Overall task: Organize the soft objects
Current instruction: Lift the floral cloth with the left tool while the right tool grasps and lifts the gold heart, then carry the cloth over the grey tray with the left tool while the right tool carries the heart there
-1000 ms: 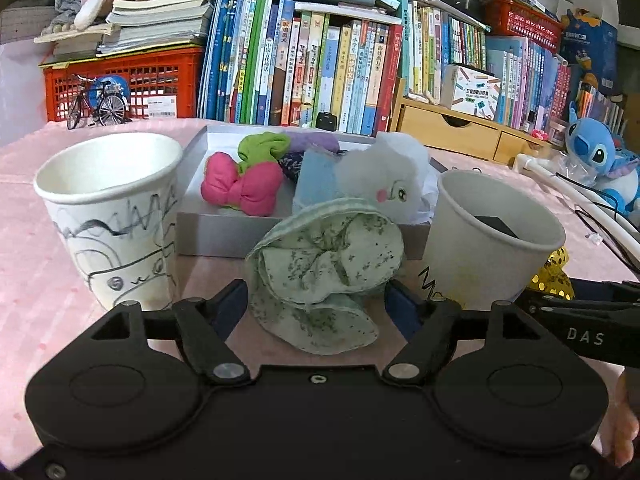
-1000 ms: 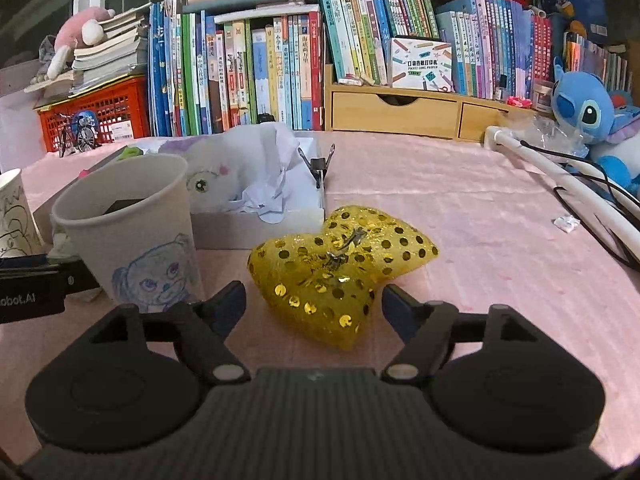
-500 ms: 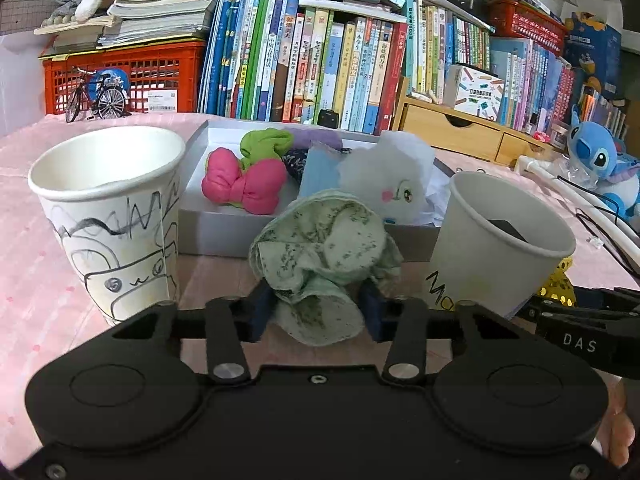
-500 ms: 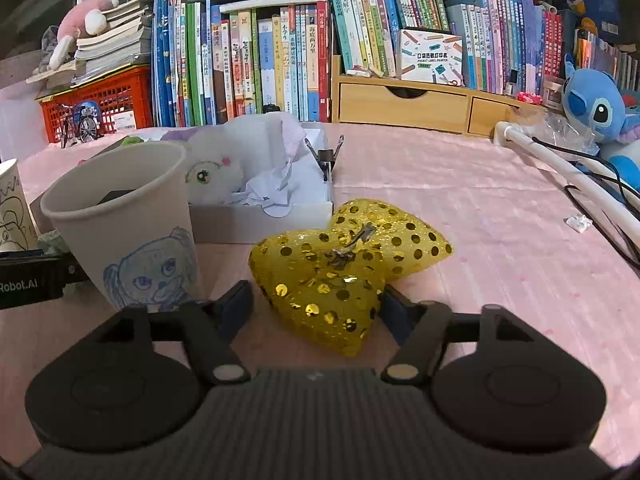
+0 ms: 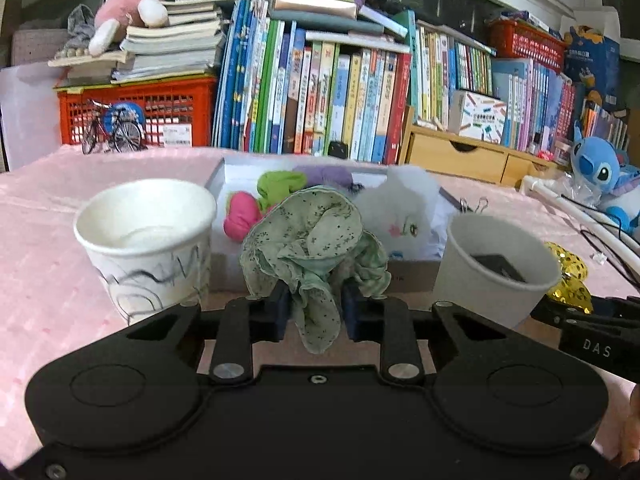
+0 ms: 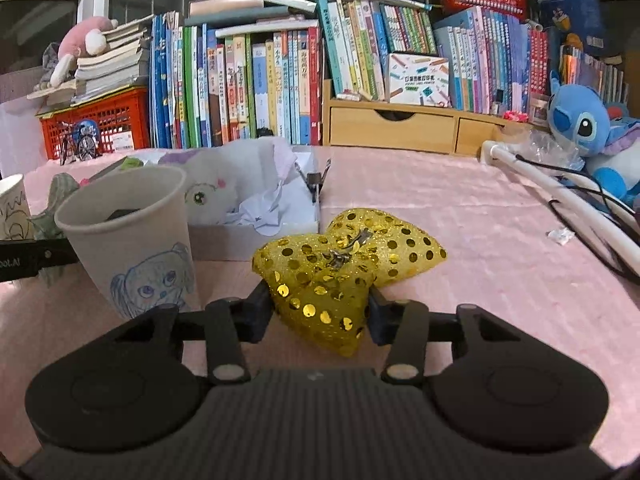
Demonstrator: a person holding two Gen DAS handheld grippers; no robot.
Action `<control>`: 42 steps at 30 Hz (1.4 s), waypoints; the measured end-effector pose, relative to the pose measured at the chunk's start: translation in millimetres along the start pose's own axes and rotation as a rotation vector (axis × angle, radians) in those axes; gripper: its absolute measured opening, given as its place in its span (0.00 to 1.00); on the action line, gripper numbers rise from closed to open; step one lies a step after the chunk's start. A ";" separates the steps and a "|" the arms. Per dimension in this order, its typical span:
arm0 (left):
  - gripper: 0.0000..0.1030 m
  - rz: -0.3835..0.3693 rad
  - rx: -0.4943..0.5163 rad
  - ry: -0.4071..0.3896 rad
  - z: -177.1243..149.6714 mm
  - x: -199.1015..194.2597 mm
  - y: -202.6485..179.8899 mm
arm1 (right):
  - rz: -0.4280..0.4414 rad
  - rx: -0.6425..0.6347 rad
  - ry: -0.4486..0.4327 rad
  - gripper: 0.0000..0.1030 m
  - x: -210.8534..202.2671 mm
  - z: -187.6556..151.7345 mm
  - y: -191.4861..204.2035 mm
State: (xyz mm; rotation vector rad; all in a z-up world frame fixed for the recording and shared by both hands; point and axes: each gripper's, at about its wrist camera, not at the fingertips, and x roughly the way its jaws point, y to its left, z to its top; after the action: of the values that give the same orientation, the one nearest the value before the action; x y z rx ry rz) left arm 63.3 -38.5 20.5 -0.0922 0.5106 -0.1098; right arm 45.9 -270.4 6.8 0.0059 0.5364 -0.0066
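A pink tablecloth (image 6: 460, 220) covers the whole work surface, and a long row of upright books (image 5: 320, 92) lines its far edge, with a red crate (image 5: 136, 112) at the left and a blue plush toy (image 6: 580, 128) at the right. In the middle of the cloth sits a shallow white box (image 5: 224, 184) holding soft things: a white plush (image 5: 404, 212), a pink bow (image 5: 240, 220), a lime-green piece (image 5: 280, 186) and a purple one (image 5: 324, 174). Two paper cups stand in front of the box, one at each end: a scribbled cup (image 5: 148, 240) on the left and a cup with a blue dog drawing (image 6: 128, 240) on the right, the latter with something dark inside.

The left gripper (image 5: 314, 312) has just been closing and its jaws now pinch the lower fold of a green floral scrunchie (image 5: 312, 240), which bunches up above the pads between the two cups, in front of the box.

The right gripper (image 6: 320, 312) has also just been closing, and its jaws press on both sides of the lower lobe of a gold sequinned bow (image 6: 344, 264), which lies to the right of the dog cup and just in front of the box corner; a small metal clip shows at its knot
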 end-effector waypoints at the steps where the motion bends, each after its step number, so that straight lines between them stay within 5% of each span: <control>1: 0.24 -0.001 0.000 -0.005 2.0 -1.8 -0.4 | -0.004 0.003 -0.003 0.49 -1.5 0.8 -1.2; 29: 0.25 -0.022 0.083 -0.089 77.7 -29.6 -11.4 | 0.000 -0.053 -0.128 0.51 -28.4 56.8 -3.4; 42: 0.25 -0.077 0.071 -0.045 128.2 -36.7 29.8 | 0.087 -0.076 -0.145 0.51 -26.2 99.4 12.7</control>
State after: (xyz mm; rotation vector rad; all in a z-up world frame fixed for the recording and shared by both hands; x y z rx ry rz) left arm 97.0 3.4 146.1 -0.0451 0.4582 -0.2009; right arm 74.3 -258.3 105.6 -0.0455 0.3911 0.0973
